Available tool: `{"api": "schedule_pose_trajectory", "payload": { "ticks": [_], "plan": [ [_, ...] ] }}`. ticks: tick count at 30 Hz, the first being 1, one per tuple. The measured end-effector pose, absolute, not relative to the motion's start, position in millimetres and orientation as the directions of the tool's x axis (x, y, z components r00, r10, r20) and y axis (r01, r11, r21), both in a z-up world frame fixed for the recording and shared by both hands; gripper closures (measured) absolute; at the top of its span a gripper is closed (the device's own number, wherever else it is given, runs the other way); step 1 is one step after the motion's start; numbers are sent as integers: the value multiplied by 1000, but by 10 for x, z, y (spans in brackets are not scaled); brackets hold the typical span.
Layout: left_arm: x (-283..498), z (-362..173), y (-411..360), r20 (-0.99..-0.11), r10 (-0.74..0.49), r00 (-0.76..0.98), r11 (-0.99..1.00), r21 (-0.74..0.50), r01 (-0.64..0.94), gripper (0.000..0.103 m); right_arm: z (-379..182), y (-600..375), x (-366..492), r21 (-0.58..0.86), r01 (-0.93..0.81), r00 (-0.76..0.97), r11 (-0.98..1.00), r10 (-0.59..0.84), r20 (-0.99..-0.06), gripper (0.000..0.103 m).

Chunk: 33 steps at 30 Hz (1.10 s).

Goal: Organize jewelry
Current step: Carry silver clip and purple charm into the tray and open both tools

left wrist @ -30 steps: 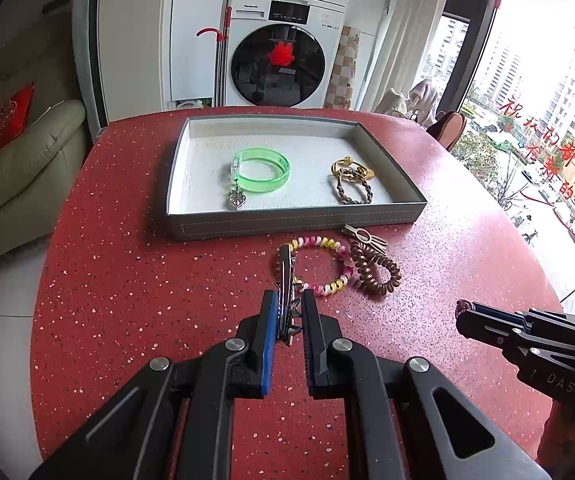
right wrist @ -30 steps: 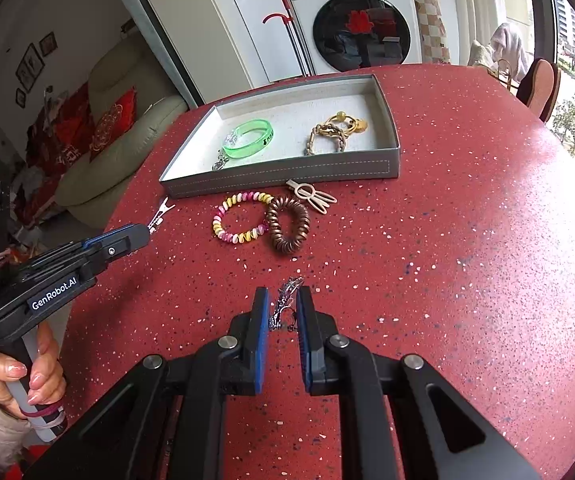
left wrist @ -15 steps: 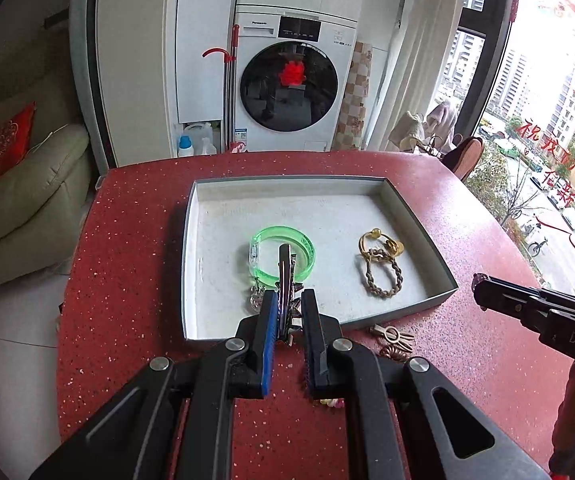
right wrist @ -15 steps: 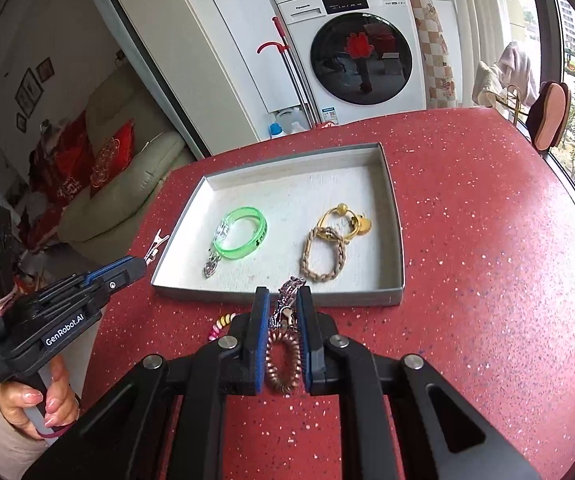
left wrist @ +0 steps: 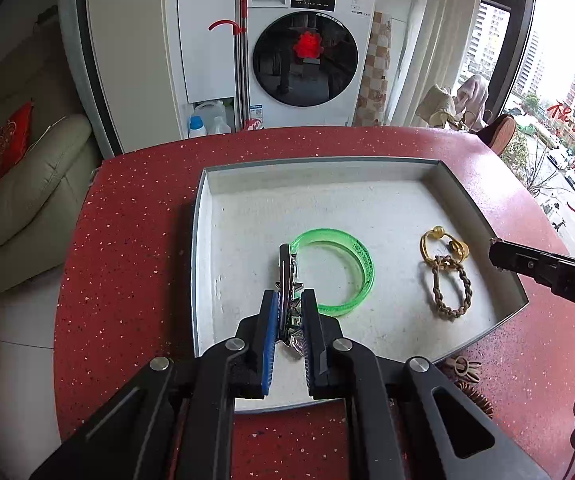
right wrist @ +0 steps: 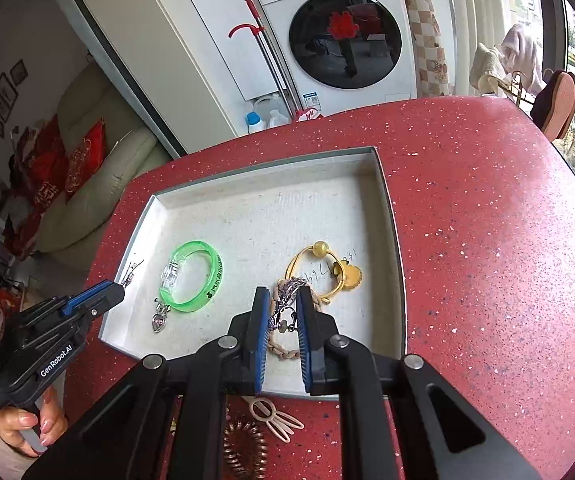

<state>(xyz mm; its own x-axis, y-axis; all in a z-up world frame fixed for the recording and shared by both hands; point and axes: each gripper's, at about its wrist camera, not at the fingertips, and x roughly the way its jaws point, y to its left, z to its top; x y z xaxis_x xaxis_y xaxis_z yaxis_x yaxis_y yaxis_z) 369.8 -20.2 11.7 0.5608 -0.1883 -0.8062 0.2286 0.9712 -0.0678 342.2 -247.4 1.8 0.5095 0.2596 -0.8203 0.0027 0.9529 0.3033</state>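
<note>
Near edge, bench (right wrist: 487,280): a cream clip (right wrist: 275,416) and a brown coil tie (right wrist: 243,450) lie just outside the tray (right wrist: 391,240), not yet put away; right view shows both, left view only their edges; any other piece down there would be hidden behind the tools.

Left gripper (left wrist: 289,316): fingers clamped on a metal hair clip (left wrist: 285,276), held over the tray's near-left part, its tip close to the green bangle (left wrist: 363,264); not yet set down.

Right gripper (right wrist: 281,320): fingers clamped on a silver chain (right wrist: 287,292), held over the tray's near-right part, above the braided bracelet (right wrist: 283,350); not yet set down.

Inside the tray, resting: green bangle with a small charm (right wrist: 160,320) at its near end; braided bracelet; gold ring piece (right wrist: 327,268) just beyond it.

Judgement: roughly midway; three pieces placed, two in hand and ready for release, at least two left on the bench. Tray's far half is bare felt; room remains.
</note>
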Motion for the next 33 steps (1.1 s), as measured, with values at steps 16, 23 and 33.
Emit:
{"api": "schedule_pose_trajectory", "payload": {
  "ticks": [16,23,33],
  "plan": [
    [3690,-307,-326,-829,-91,551,978,30,206,73,-356,-2438,3487,265,43,464,963,216,-859,88],
    [3650,-296,-429,-816,-51,575,971,93,219,73,-327,-2383,3463,281,17,464,959,242,-852,74],
    [3545,-148,-450,-783,-63,619,973,89,213,72,-138,-2453,3345,387,13,519,922,324,-791,34]
  ]
}}
